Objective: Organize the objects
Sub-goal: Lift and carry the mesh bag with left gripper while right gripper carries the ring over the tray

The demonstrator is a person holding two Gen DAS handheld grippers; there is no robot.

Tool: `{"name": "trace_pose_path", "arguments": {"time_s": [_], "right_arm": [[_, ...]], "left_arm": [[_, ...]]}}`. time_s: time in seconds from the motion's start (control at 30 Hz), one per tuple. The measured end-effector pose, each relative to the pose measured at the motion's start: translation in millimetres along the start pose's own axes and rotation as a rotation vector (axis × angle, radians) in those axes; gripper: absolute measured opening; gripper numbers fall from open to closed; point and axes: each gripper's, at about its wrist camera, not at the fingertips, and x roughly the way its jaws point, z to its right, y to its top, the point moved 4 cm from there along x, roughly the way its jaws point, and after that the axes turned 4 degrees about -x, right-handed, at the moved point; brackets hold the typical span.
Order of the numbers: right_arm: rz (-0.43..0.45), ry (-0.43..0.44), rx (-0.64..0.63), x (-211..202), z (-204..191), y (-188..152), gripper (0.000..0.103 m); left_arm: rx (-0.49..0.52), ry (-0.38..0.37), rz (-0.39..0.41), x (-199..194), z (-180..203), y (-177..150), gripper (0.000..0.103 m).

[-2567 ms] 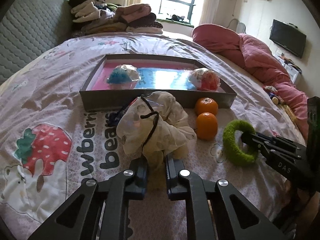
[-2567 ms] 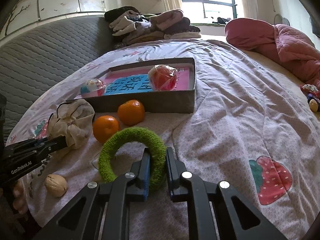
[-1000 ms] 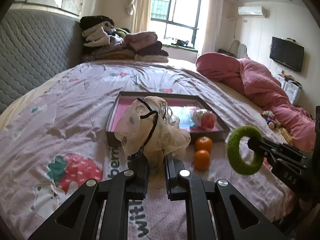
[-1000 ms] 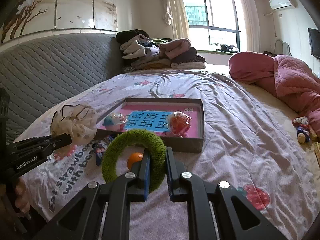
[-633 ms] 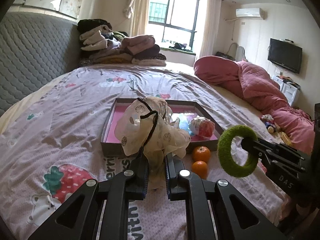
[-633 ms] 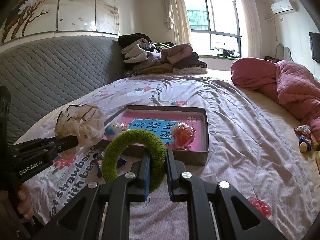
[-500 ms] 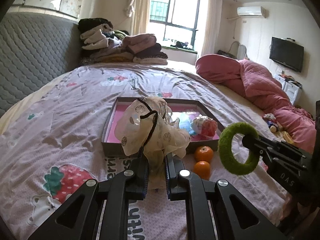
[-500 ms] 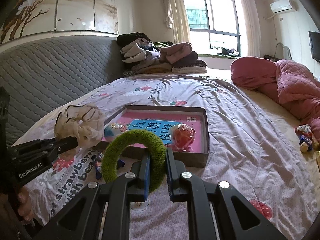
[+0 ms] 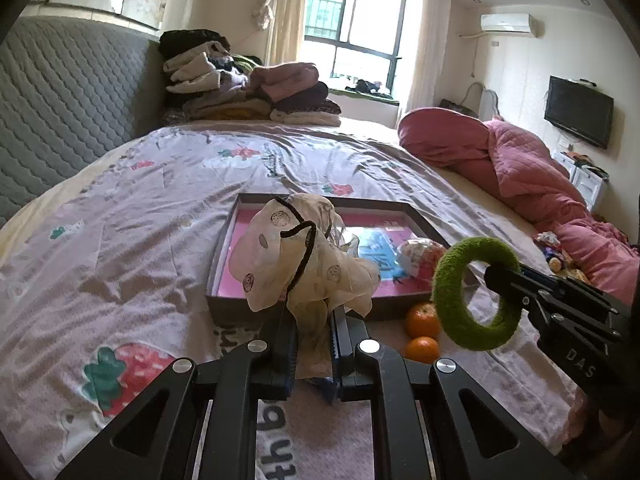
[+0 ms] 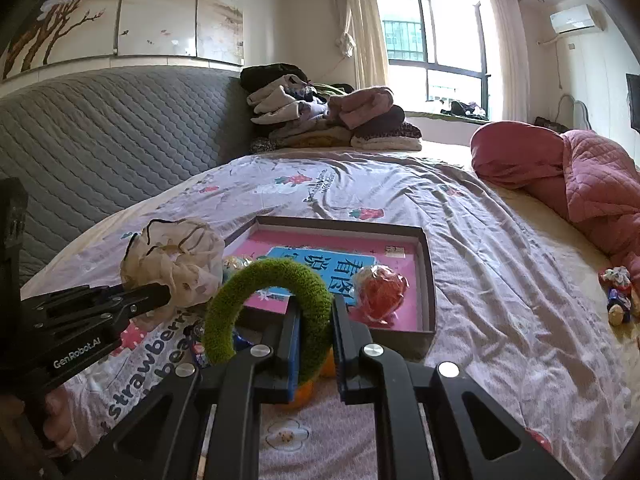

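Note:
My left gripper (image 9: 313, 320) is shut on a cream cloth scrunchie (image 9: 296, 256) and holds it in the air just before the near wall of a shallow grey tray (image 9: 240, 308) with a pink and blue bottom. My right gripper (image 10: 314, 320) is shut on a fuzzy green ring (image 10: 272, 304), also lifted, right of the scrunchie (image 10: 176, 264). In the tray (image 10: 430, 280) lie a red wrapped ball (image 10: 380, 292) and a bluish one, mostly hidden. Two oranges (image 9: 422, 314) rest on the bedspread below the green ring (image 9: 472, 292).
The tray lies on a bed with a strawberry-print spread (image 9: 120, 240). Folded clothes (image 9: 248, 88) are stacked at the far end, a pink quilt (image 9: 540, 176) bunches at the right, a grey padded headboard (image 10: 100, 128) runs along the left. Small toys (image 10: 618, 300) lie near the right edge.
Both grippers have lifted their items off the bedspread and drifted forward toward the tray. The tray looks larger and closer, and the green ring now hangs over the oranges.

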Motion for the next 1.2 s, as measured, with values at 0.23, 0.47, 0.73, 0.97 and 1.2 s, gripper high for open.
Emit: {"name": "trace_pose_path", "arguments": {"time_s": [0.23, 0.47, 0.73, 0.97, 1.2], "right_arm": [[0.005, -0.001, 0.01, 10.6, 0.3, 5.9, 0.014], [0.015, -0.005, 0.016, 17.9, 1.5, 9.6, 0.014], [0.027, -0.013, 0.025, 29.9, 8.5, 17.4, 0.014], [0.017, -0.024, 0.027, 45.1, 14.6, 20.6, 0.014], [-0.002, -0.034, 0.019, 62.3, 16.3, 21.1, 0.014]], "left_arm": [[0.021, 0.025, -0.003, 10.7, -3.8, 5.3, 0.013], [0.011, 0.012, -0.007, 20.5, -6.4, 13.8, 0.013], [0.002, 0.028, -0.004, 38.3, -15.5, 26.6, 0.013], [0.003, 0.03, -0.006, 54.4, -19.6, 33.3, 0.013], [-0.001, 0.026, -0.001, 63.9, -20.8, 40.0, 0.013]]}}
